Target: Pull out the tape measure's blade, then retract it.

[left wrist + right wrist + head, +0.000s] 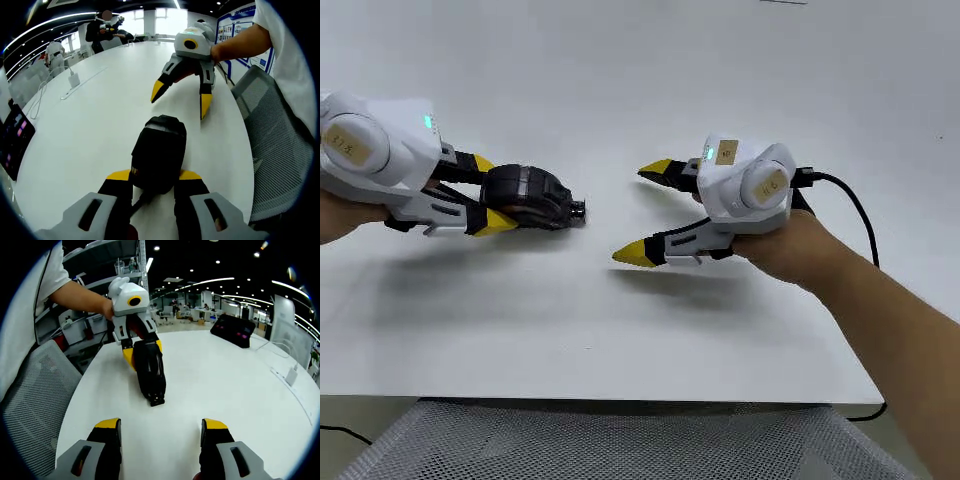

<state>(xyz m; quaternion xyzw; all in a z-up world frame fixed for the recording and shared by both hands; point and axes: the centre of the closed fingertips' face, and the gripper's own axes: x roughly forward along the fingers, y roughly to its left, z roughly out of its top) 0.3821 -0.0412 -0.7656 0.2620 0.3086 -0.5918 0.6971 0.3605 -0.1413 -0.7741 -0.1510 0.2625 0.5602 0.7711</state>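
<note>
A black tape measure (525, 196) is held just above the white table (620, 330), with my left gripper (492, 193) shut on its case. The blade's end hook (577, 209) sits at the case's mouth and points toward my right gripper (643, 212). That gripper stands open a short way to the right of the hook, with nothing between its yellow-tipped fingers. The left gripper view has the tape measure (159, 152) between its jaws at my left gripper (155, 175), and the right gripper (181, 100) beyond. In the right gripper view, the tape measure (150, 370) lies ahead of my right gripper (161, 424).
A grey mesh chair (620, 440) stands at the table's near edge. A black cable (850, 200) trails from the right gripper. Farther along the table are a black device (235, 330) and a white charger with its cord (290, 375). People stand at the far end (102, 30).
</note>
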